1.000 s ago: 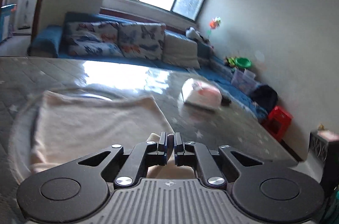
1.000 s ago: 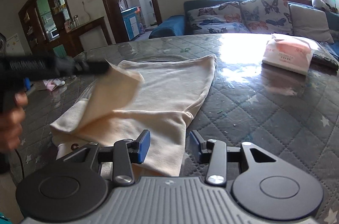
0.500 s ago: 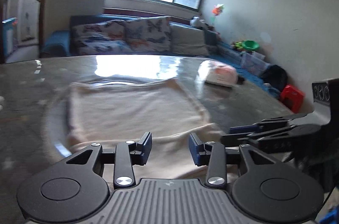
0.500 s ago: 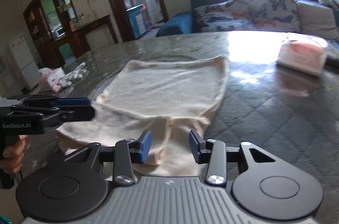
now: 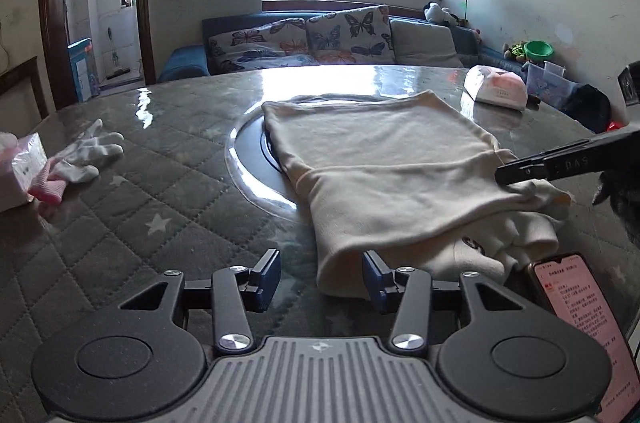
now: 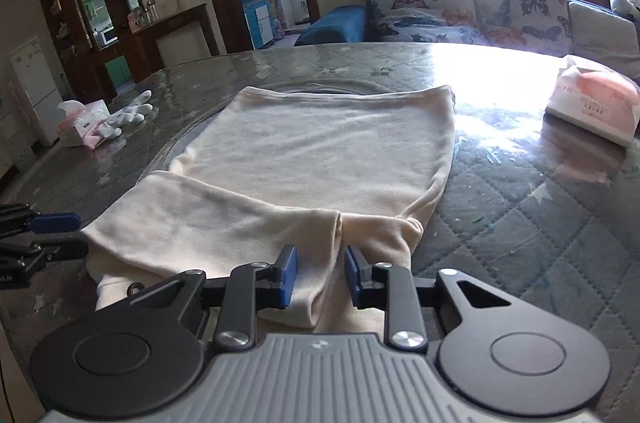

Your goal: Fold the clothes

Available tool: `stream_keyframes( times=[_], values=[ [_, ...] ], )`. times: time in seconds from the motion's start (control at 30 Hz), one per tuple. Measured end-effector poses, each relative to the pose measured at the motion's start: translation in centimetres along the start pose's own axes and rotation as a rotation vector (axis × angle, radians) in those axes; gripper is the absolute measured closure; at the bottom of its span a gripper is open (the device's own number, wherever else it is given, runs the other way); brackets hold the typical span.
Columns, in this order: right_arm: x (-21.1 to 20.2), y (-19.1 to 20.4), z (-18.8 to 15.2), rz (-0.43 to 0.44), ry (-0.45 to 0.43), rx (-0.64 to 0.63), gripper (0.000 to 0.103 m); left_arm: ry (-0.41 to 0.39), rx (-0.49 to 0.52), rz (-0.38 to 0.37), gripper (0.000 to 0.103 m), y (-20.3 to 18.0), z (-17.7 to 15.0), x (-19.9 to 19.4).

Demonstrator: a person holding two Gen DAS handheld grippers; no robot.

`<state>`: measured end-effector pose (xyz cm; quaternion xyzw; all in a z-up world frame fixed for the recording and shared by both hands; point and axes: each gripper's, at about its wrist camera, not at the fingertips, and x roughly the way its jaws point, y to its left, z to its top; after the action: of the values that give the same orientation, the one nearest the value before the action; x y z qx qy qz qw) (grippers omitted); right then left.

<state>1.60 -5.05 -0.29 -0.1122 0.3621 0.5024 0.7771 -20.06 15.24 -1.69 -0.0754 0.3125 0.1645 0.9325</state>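
A cream garment (image 5: 380,175) lies flat on the round table (image 5: 168,191), over the glass turntable (image 5: 248,163) at the table's middle. In the left wrist view its long axis runs from about 5 o'clock, near the camera, up toward 11 o'clock. The straight hem is the far end, pointing toward the sofa (image 5: 320,39) and the window. The near end carries a folded-over layer, and a dark printed mark peeks out from under it at the garment's near edge.

The left gripper (image 5: 322,277) has its jaws spread wide, holding nothing; its right blue pad (image 5: 370,273) sits just in front of the near-left corner of the fold, while the left pad is over bare table. In the right wrist view, the right gripper (image 6: 317,275) is likewise parted and empty, its pads standing either side of a vertical crease where two folded parts meet at the near edge. Whether the pads touch the cloth cannot be told. In the left wrist view that gripper comes in from 3 o'clock, its tip over the garment's right edge.

At 9 o'clock in the left view lie white gloves (image 5: 86,155) beside a tissue pack (image 5: 18,167). A pink-and-white package (image 5: 496,89) rests at 1 o'clock, well apart from the garment. A phone (image 5: 580,315) with a lit screen lies at 4 o'clock, near the folded end.
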Motion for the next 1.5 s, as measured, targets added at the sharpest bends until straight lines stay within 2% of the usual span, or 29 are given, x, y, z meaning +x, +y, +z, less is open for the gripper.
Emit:
stream_keyframes(
  times=[0.07,0.17,0.23,0.33,0.5,0.67,0.7,0.8,1.0,1.1,1.27,1.43,1.5],
  values=[
    [0.1,0.1,0.0,-0.004,-0.001,-0.002,0.077,0.003,-0.002,-0.002,0.057,0.0,-0.2,0.2],
    [0.2,0.2,0.1,-0.011,-0.006,-0.005,0.09,-0.002,-0.009,-0.007,0.072,0.0,-0.3,0.4],
    [0.0,0.4,0.2,-0.023,-0.016,-0.019,0.099,-0.006,0.014,0.009,0.087,-0.3,-0.3,0.4],
    [-0.9,0.9,0.6,-0.036,-0.042,-0.053,0.099,-0.01,0.053,0.043,0.096,-0.8,-0.6,0.4],
    [-3.2,1.7,1.4,-0.092,-0.099,-0.111,0.099,-0.019,0.116,0.064,0.098,-1.7,-1.0,0.1],
    [-1.5,0.6,0.4,-0.103,-0.028,-0.065,0.099,0.009,0.15,0.048,0.098,-1.7,-1.2,0.3],
    [-1.4,0.6,0.2,-0.104,-0.02,-0.063,0.097,0.016,0.146,0.038,0.096,-1.5,-1.1,0.2],
    [-2.1,0.5,0.2,-0.104,-0.036,-0.076,0.093,0.03,0.136,0.004,0.094,-0.5,-0.4,-0.6],
    [-1.8,0.9,0.8,-0.08,-0.055,-0.122,0.092,-0.042,0.144,-0.031,0.094,0.4,2.7,-1.9],
    [-1.2,1.2,1.1,-0.066,-0.057,-0.146,0.092,-0.061,0.117,-0.064,0.094,0.1,4.4,-0.4],
    [-0.3,1.6,1.6,-0.043,-0.062,-0.185,0.092,-0.035,0.078,-0.117,0.094,-0.6,6.1,4.0],
    [0.5,1.2,1.0,-0.039,-0.015,-0.211,0.092,0.018,0.065,-0.102,0.094,-0.4,5.9,7.6],
    [0.3,1.2,0.7,-0.043,-0.008,-0.228,0.093,0.012,0.081,-0.101,0.092,-0.5,5.7,7.3]
  ],
)
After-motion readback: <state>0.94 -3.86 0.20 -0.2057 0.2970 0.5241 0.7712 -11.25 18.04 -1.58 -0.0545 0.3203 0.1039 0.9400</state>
